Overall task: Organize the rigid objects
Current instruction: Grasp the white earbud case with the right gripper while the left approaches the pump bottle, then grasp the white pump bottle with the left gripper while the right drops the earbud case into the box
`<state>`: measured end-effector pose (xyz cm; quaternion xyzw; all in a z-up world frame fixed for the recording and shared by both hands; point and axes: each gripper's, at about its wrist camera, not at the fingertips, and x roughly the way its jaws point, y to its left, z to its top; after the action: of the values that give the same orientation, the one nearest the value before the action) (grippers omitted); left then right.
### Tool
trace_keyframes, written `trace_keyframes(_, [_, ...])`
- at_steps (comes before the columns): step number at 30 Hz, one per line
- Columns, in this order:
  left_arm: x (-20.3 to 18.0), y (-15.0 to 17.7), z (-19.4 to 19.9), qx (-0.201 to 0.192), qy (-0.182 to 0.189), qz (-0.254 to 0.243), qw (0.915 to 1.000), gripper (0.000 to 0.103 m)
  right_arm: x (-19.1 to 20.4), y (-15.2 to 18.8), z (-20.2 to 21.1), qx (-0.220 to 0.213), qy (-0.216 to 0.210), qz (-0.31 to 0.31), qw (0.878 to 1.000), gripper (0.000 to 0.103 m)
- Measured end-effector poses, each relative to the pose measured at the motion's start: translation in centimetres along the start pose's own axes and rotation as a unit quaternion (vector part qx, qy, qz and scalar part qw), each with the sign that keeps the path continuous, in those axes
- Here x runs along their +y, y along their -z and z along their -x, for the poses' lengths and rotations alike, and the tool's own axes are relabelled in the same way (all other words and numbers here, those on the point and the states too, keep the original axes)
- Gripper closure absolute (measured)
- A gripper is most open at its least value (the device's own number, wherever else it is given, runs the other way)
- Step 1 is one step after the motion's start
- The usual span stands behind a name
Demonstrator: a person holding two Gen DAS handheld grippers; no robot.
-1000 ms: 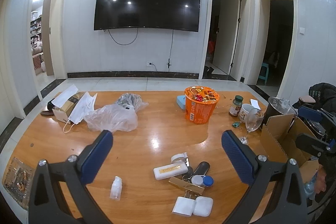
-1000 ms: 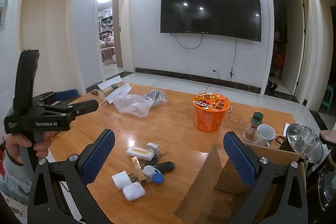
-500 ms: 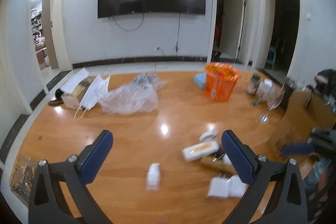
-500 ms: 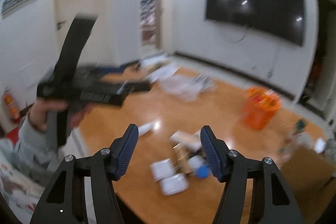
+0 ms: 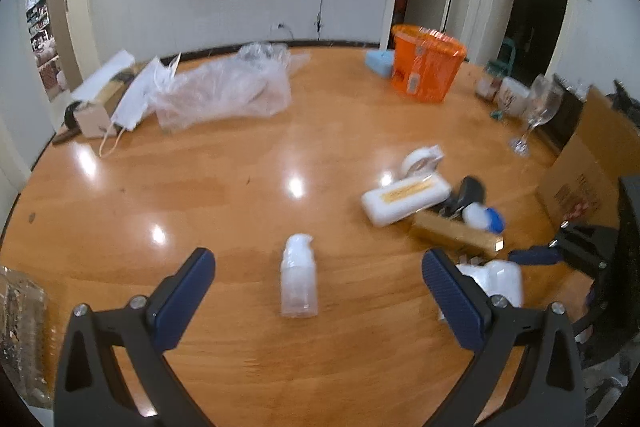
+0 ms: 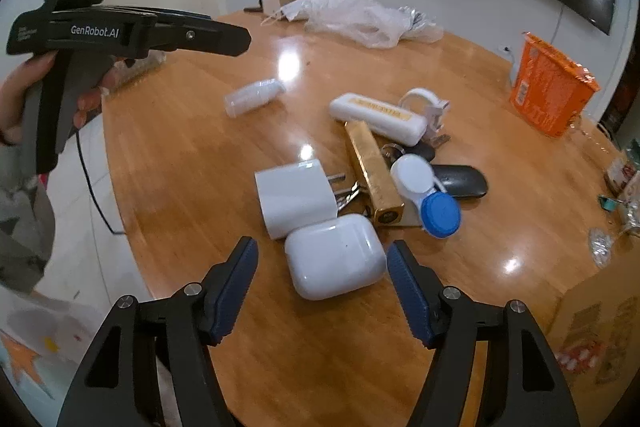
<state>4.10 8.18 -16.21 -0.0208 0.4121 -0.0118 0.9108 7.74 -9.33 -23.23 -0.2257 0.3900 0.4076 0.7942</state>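
A small clear pump bottle (image 5: 298,277) lies on the wooden table, just ahead of my open, empty left gripper (image 5: 318,273); it also shows in the right wrist view (image 6: 252,97). My right gripper (image 6: 322,261) is open, its blue pads either side of a white earbud case (image 6: 334,255). Beyond the case lie a white charger plug (image 6: 294,201), a gold bar (image 6: 372,173), a white-and-blue lens case (image 6: 426,193), a black oval object (image 6: 460,181), a white oblong case (image 6: 376,117) and a tape dispenser (image 6: 424,103). The left gripper body (image 6: 120,31) shows at upper left.
An orange noodle cup (image 5: 426,67), a clear plastic bag (image 5: 224,93), a small box with papers (image 5: 104,95), a wine glass (image 5: 538,111) and a mug (image 5: 512,101) stand farther back. A cardboard box (image 5: 588,163) stands at the right edge.
Both grippers have dropped toward the table. The left now faces the pump bottle. The right has swung left and down over the earbud case, its jaws narrower than a second ago.
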Motion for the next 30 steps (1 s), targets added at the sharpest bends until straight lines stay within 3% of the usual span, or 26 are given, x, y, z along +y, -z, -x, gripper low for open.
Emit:
trace_keyframes(3, [1.0,0.6,-1.6,0.012,-0.001,0.013,0.9998,0.001,-0.2,0.1,-0.9,0.004,0.007,0.012,1.0,0.049])
trace_keyframes(8, [1.8,1.6,-3.8,0.034,-0.004,0.021,0.9992,0.003,0.6,0.2,0.2,-0.006,0.012,0.019,1.0,0.05])
trace_keyframes(10, [1.9,1.6,-4.3,0.039,0.0,0.024,0.999,0.019,1.0,-0.2,1.8,-0.025,0.017,0.013,0.999,0.05])
trace_keyframes(14, [2.1,1.8,-5.1,0.049,-0.01,0.02,0.9986,0.038,2.1,-2.4,7.2,-0.085,0.041,0.01,0.995,0.05])
trace_keyframes(16, [2.1,1.9,-5.1,0.049,-0.021,0.016,0.9985,0.056,2.1,-3.6,10.6,-0.12,0.059,0.004,0.991,0.05])
trace_keyframes(18, [2.1,1.9,-5.1,0.047,-0.032,0.013,0.9983,0.064,1.2,-4.6,14.7,-0.158,0.095,-0.011,0.983,0.05])
trace_keyframes(21, [2.3,1.8,-5.1,0.044,-0.043,0.007,0.9981,0.082,-0.9,-4.9,19.1,-0.18,0.155,-0.041,0.97,0.049])
trace_keyframes(25, [2.3,1.8,-5.0,0.048,-0.039,0.001,0.9981,0.081,-5.2,-3.1,22.5,-0.142,0.249,-0.103,0.952,0.049])
trace_keyframes(30, [1.9,1.7,-4.7,0.052,-0.034,-0.004,0.9981,0.081,-10.6,0.1,22.7,-0.068,0.263,-0.204,0.94,0.049])
